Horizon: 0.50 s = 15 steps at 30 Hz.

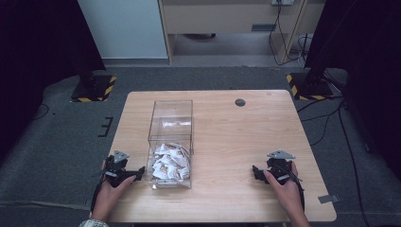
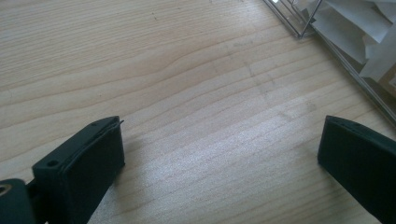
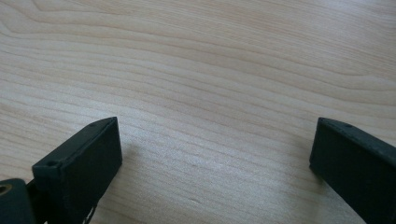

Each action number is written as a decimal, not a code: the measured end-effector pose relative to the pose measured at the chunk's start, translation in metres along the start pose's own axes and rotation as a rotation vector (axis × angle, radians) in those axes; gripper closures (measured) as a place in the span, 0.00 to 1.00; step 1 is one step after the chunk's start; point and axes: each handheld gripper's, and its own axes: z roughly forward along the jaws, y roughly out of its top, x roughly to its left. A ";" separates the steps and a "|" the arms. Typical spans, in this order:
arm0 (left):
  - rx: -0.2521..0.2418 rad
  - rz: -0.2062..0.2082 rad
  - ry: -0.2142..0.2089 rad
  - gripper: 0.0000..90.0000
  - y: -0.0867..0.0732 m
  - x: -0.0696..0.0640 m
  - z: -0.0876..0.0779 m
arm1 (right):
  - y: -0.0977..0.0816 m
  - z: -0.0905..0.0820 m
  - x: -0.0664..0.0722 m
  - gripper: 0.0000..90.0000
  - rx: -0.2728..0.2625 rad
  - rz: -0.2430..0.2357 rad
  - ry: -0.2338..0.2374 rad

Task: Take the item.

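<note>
Just past the tips of my left gripper point(image 1: 140, 173), off its right-hand jaw, stands the tall clear plastic box point(image 1: 171, 124) with its heap of small white and brown wrapped packets point(image 1: 169, 163) piled at the near end; in the left gripper view a corner of that clear wall point(image 2: 306, 28) and a few pale wrappers point(image 2: 345, 28) sit up and to the right of the jaws, close but not touching. Both jaws there stand wide apart with nothing but bare light wooden table point(image 2: 187, 93) between them, so I hold nothing on that side. My right gripper point(image 1: 256, 172) rests well apart from the box, on the far side of it from my left, jaws likewise spread wide over plain wood grain point(image 3: 210, 93) and empty. As I judge it, the work on the packets has not visibly begun: every packet I can see lies inside the box, none on the tabletop, and neither hand has reached over the rim. What is left seems to be everything, starting with bringing a gripper up and over the open top to reach the pile.
</note>
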 end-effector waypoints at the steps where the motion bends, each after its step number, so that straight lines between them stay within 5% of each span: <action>1: 0.000 -0.004 0.001 0.00 0.000 0.000 0.000 | 0.000 0.000 0.000 0.02 0.000 0.000 0.001; 13: 0.002 -0.007 -0.001 0.00 -0.001 -0.001 -0.001 | 0.001 0.001 0.000 0.02 0.002 -0.006 0.007; 15: 0.001 -0.008 -0.001 0.00 -0.001 -0.001 -0.001 | 0.003 -0.001 -0.002 0.08 -0.011 -0.012 0.023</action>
